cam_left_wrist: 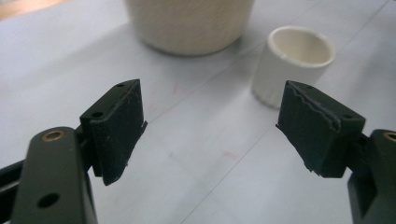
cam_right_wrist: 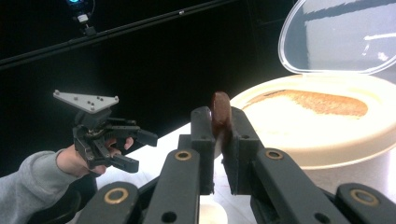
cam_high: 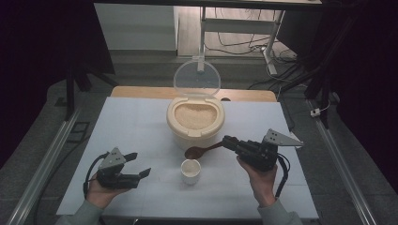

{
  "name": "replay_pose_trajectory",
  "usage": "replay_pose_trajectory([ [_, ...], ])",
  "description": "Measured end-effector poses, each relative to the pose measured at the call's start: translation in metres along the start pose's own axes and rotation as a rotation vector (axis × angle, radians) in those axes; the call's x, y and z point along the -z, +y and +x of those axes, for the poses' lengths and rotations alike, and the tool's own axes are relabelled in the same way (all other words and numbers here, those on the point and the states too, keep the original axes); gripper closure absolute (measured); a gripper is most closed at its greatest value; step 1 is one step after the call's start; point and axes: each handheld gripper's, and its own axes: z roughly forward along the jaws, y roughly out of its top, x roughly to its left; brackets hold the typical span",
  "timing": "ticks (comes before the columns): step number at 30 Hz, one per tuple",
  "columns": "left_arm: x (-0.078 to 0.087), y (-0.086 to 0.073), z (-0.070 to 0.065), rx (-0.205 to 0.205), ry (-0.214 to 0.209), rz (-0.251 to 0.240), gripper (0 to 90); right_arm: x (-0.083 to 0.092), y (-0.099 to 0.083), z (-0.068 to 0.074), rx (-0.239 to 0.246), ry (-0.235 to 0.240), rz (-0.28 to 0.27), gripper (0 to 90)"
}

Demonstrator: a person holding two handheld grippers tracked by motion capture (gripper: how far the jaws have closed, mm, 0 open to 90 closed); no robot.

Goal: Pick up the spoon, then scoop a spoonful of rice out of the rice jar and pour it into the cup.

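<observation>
Holding rice, the container (cam_high: 195,123) stands beside a cup (cam_high: 190,171)

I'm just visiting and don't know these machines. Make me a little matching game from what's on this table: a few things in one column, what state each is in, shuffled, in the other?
Things:
1. rice container
2. small white cup
3. brown spoon
4. left hand-held gripper

States:
A. empty, standing upright on the table
B. jaws spread apart, holding nothing
C. lid swung up, filled with grains
D. handle clamped in the right hand-held gripper

Pairs: 1-C, 2-A, 3-D, 4-B
</observation>
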Motion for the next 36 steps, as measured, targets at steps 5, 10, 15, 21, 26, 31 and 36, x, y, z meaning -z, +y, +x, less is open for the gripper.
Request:
replay_pose_trajectory([
  [5, 0.002, -0.013, 0.009, 0.028, 0.018, 0.017, 21.8, 0.006, 0.003, -0.001, 0.016, -0.017, -0.015, 82.9],
  [10, 0.000, -0.017, 0.011, 0.033, 0.024, 0.028, 21.5, 0.013, 0.006, -0.002, 0.021, -0.035, -0.034, 82.9],
  [15, -0.001, -0.018, 0.011, 0.032, 0.026, 0.035, 21.4, 0.019, 0.011, -0.002, 0.032, -0.044, -0.054, 82.9],
  [21, -0.003, -0.018, 0.011, 0.033, 0.026, 0.043, 21.1, 0.026, 0.017, -0.001, 0.040, -0.053, -0.083, 82.9],
  [26, -0.006, -0.019, 0.010, 0.035, 0.020, 0.057, 21.0, 0.026, 0.020, -0.002, 0.038, -0.054, -0.100, 82.9],
  [31, -0.008, -0.019, 0.008, 0.027, 0.016, 0.066, 20.9, 0.020, 0.032, -0.006, 0.052, -0.071, -0.130, 82.9],
  [36, -0.009, -0.019, 0.007, 0.025, 0.013, 0.070, 20.9, 0.013, 0.043, -0.013, 0.053, -0.095, -0.145, 82.9],
])
